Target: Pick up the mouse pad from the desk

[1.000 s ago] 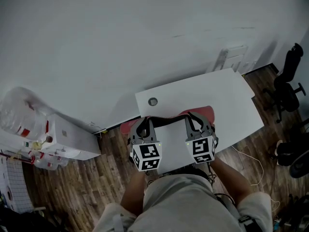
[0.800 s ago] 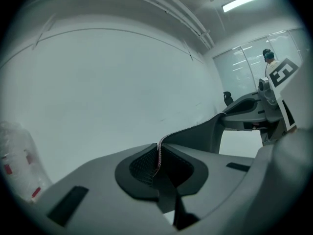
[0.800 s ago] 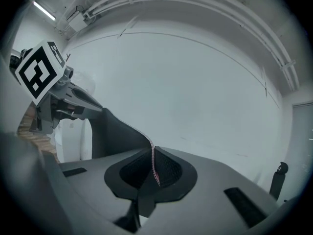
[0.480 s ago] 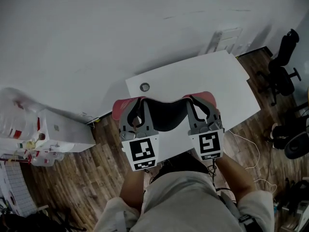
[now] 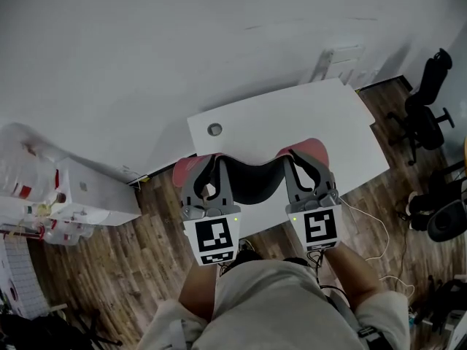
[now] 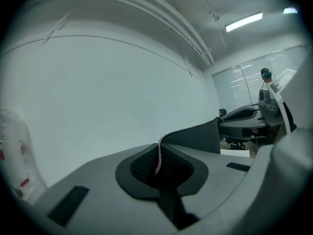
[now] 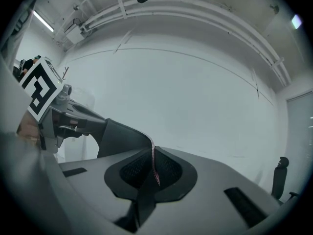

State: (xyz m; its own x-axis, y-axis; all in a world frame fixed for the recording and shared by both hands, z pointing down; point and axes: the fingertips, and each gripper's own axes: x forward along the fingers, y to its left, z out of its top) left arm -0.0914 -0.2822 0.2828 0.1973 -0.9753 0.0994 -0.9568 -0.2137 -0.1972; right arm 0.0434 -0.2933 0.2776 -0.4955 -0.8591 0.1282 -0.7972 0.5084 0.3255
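The mouse pad, red on top and black underneath, hangs in the air above the white desk and sags in the middle. My left gripper is shut on its left end, my right gripper on its right end. In the left gripper view the pad's thin stitched edge stands pinched between the left gripper's pads. The right gripper view shows the same edge clamped in the right gripper, the pad running off left to the other gripper's marker cube.
A round cable hole sits at the desk's left end. White boxes and plastic bags stand on the wood floor at left. A black office chair and a loose cable are at right. A white wall lies behind the desk.
Both grippers have risen together with the mouse pad. The pad has come up off the desk, and its black underside now shows as it sags between them.
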